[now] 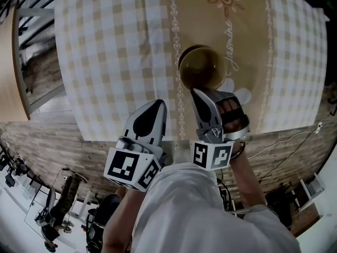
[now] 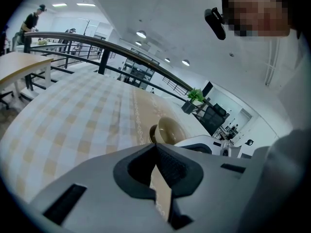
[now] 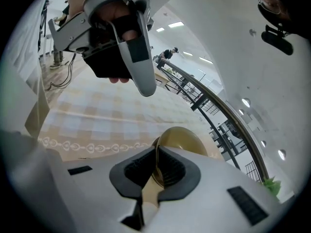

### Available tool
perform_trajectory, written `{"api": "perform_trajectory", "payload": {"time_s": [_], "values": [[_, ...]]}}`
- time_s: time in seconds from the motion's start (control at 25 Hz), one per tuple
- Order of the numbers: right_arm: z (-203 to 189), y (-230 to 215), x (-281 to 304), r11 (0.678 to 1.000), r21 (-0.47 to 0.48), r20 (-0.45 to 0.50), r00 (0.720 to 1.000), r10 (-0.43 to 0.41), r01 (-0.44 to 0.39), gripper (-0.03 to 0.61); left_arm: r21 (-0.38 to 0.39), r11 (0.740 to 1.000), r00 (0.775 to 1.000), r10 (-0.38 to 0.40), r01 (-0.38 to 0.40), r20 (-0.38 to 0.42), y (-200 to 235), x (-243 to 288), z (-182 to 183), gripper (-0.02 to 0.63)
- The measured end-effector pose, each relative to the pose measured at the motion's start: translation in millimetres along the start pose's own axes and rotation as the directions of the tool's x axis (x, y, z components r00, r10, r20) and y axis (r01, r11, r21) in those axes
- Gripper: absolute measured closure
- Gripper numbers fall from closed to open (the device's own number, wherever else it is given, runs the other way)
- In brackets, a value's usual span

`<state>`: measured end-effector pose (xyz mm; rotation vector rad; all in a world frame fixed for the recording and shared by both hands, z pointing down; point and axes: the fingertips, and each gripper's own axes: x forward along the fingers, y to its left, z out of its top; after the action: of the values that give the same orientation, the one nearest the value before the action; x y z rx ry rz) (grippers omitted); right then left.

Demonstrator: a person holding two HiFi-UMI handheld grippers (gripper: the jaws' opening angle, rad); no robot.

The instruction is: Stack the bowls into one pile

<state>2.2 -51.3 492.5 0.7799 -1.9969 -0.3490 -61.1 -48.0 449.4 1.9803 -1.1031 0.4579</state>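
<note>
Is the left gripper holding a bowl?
No, the left gripper has its jaws together on nothing, and the bowl lies ahead of it.

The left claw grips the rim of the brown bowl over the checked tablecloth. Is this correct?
No, it is the right claw that grips the rim of the brown bowl over the checked tablecloth. The right gripper view shows the rim pinched in it; the left claw is shut on nothing.
</note>
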Motion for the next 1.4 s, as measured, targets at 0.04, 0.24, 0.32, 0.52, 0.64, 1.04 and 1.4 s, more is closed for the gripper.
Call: {"api": "perform_trajectory", "payload": {"time_s": [0.04, 0.24, 0.32, 0.52, 0.64, 1.04, 1.4], "values": [[-2.5, 1.1, 0.7, 1.000, 0.000, -0.003, 1.000, 0.007, -0.007, 0.537, 0.000, 1.000, 1.000, 0.001, -0.001, 0.000, 0.7, 1.7, 0.8, 0.597], [-8.8, 6.6, 3.5, 0.999, -0.004, -0.007, 0.999, 0.041, -0.041, 0.537, -0.015, 1.000, 1.000, 0.004, -0.004, -0.002, 3.4, 8.0, 3.7, 0.597], [-9.7, 6.8, 6.2, 0.999, -0.008, -0.004, 0.999, 0.047, -0.047, 0.537, -0.017, 1.000, 1.000, 0.002, -0.002, 0.000, 3.1, 10.7, 5.4, 0.597], [-9.1, 8.6, 11.7, 0.998, -0.010, -0.002, 0.998, 0.064, -0.064, 0.535, -0.024, 1.000, 1.000, -0.008, 0.008, -0.003, 1.8, 15.7, 6.0, 0.597], [-7.8, 10.4, 13.3, 0.997, -0.006, 0.005, 0.997, 0.074, -0.074, 0.535, -0.032, 0.999, 1.000, -0.006, 0.006, -0.001, 2.6, 16.5, 6.5, 0.597], [-6.3, 9.0, 14.7, 0.995, 0.040, 0.007, 0.996, 0.087, -0.087, 0.535, -0.042, 0.999, 1.000, -0.004, 0.004, 0.002, 2.5, 15.9, 8.0, 0.597], [0.3, 3.3, 10.0, 0.975, 0.192, 0.027, 0.993, 0.111, -0.114, 0.534, -0.032, 0.999, 1.000, -0.010, 0.011, 0.020, -3.0, 7.0, 12.9, 0.597]]}}
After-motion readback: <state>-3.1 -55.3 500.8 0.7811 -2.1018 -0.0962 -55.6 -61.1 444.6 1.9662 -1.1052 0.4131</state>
